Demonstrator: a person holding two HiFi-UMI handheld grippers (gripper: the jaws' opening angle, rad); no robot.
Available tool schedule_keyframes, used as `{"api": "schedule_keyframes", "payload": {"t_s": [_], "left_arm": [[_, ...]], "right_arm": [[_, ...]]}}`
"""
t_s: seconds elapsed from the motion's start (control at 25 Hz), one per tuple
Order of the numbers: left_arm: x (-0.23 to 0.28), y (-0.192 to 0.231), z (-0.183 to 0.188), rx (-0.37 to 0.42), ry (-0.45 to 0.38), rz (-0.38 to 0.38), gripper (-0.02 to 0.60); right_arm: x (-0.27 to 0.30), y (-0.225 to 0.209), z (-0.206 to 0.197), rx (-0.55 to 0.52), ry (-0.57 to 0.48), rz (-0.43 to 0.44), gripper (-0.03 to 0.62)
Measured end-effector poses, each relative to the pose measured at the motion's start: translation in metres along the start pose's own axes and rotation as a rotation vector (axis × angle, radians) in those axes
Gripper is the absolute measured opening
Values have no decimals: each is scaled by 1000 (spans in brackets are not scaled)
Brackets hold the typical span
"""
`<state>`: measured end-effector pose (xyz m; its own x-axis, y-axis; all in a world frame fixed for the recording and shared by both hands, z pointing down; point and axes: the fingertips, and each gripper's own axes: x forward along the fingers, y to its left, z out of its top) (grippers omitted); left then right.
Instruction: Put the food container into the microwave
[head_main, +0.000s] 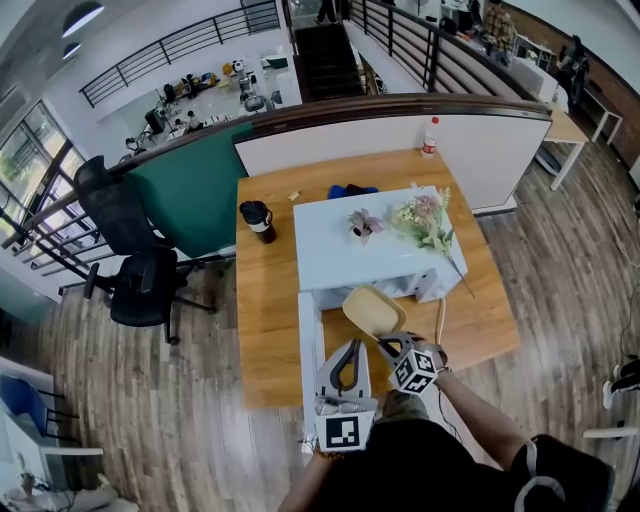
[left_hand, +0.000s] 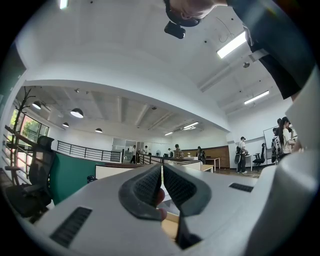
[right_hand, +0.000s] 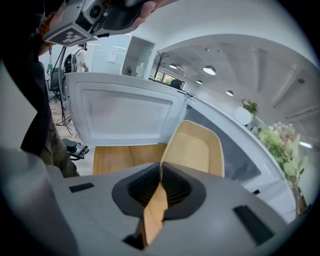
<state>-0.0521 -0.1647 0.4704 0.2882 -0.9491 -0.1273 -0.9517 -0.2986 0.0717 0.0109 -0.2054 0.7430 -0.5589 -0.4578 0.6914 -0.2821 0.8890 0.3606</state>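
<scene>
Food container (head_main: 374, 310), pinched at its rim by the right gripper's (head_main: 388, 345) jaws, hangs before the open microwave (head_main: 330, 250) near the desk's (head_main: 265, 320) front edge. Next it should slide in level. Left gripper's (head_main: 346, 352) jaws sit together.

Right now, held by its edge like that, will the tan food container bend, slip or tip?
The food container is probably stiff: it juts out from the right gripper without sagging. Likely light, held by one edge alone. Pinched off-centre, it might pivot if jolted.

Matt tan, wood-like food container (right_hand: 197, 150); glossy smooth white microwave (head_main: 340, 262); wood-grain table (head_main: 265, 320) at nine o'clock of it; ribbed dark rubbery pads (right_hand: 177, 187), matt grey plastic right gripper (right_hand: 161, 169).
</scene>
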Motion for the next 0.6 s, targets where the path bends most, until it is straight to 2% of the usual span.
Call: {"api": "schedule_keyframes", "payload": {"t_s": [0.6], "left_arm": [[5, -2, -5, 4, 24, -2, 28]], "right_arm": [[26, -28, -6, -14, 29, -5, 21]]}}
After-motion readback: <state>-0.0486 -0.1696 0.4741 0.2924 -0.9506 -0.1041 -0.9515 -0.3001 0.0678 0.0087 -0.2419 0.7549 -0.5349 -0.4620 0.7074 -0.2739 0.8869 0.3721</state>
